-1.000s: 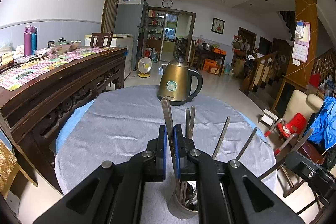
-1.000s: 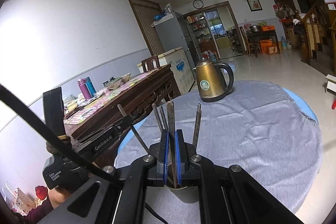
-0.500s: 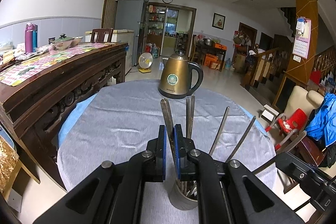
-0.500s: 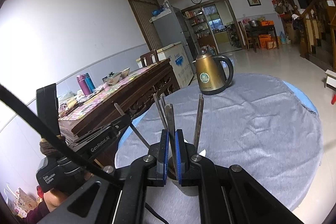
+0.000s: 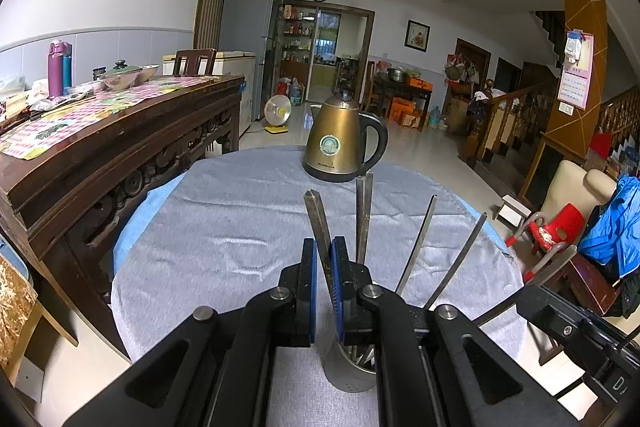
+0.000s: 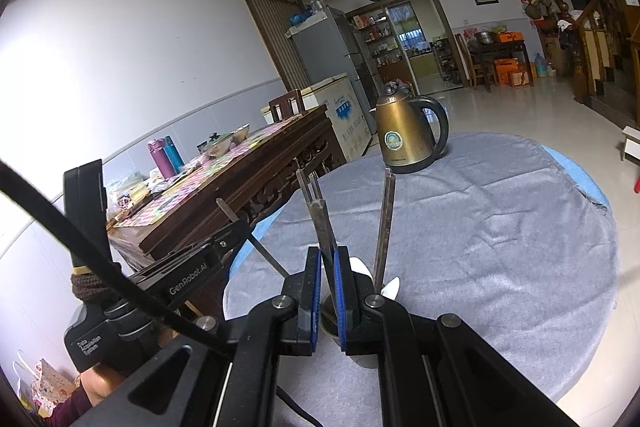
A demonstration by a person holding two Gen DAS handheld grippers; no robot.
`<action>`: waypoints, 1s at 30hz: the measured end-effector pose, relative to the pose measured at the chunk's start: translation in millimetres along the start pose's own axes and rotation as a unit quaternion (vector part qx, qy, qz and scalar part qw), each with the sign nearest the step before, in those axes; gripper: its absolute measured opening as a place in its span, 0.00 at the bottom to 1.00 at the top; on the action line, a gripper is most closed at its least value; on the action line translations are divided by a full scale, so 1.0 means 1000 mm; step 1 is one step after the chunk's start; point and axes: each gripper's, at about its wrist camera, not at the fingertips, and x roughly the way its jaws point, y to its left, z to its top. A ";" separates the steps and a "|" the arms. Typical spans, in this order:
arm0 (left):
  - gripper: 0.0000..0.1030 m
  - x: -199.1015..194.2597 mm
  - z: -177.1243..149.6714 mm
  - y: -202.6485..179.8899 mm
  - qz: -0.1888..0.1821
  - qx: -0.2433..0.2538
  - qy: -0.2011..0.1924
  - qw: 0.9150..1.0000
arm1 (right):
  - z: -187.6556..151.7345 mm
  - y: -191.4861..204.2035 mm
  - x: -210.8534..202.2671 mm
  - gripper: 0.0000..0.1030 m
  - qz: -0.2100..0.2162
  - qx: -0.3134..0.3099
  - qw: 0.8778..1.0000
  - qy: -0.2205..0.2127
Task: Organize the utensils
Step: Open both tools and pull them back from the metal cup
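Chopsticks (image 5: 318, 223) stand clamped between the blue pads of the left gripper (image 5: 324, 267), their lower ends down in the metal holder (image 5: 348, 371) on the grey tablecloth (image 5: 224, 227). Right gripper (image 6: 327, 275) is pinched shut on a dark chopstick (image 6: 322, 223) over that same cup, seen from the other side. More sticks (image 5: 420, 239) fan out of the holder. Beyond them, a gold kettle (image 5: 340, 143) wears a round green badge, lettering too small to read. In the right wrist view, the other tool's body (image 6: 188, 277) reads "GenRobot.AI" and "Data Acquisition System".
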 end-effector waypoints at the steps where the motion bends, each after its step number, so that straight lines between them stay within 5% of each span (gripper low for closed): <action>1: 0.07 0.000 0.000 0.000 0.000 0.001 0.001 1.000 | 0.000 0.000 0.000 0.07 0.000 0.000 1.000 0.000; 10: 0.12 0.006 -0.002 0.001 0.006 0.010 0.028 1.000 | -0.002 -0.006 0.010 0.09 -0.011 0.025 1.000 0.015; 14: 0.43 0.005 -0.003 0.001 0.010 0.016 0.030 0.999 | -0.003 -0.015 0.011 0.22 -0.018 0.046 0.999 0.018; 30: 0.74 -0.004 -0.010 0.008 0.050 0.030 0.045 0.997 | -0.007 -0.021 -0.005 0.28 -0.026 0.057 0.998 0.024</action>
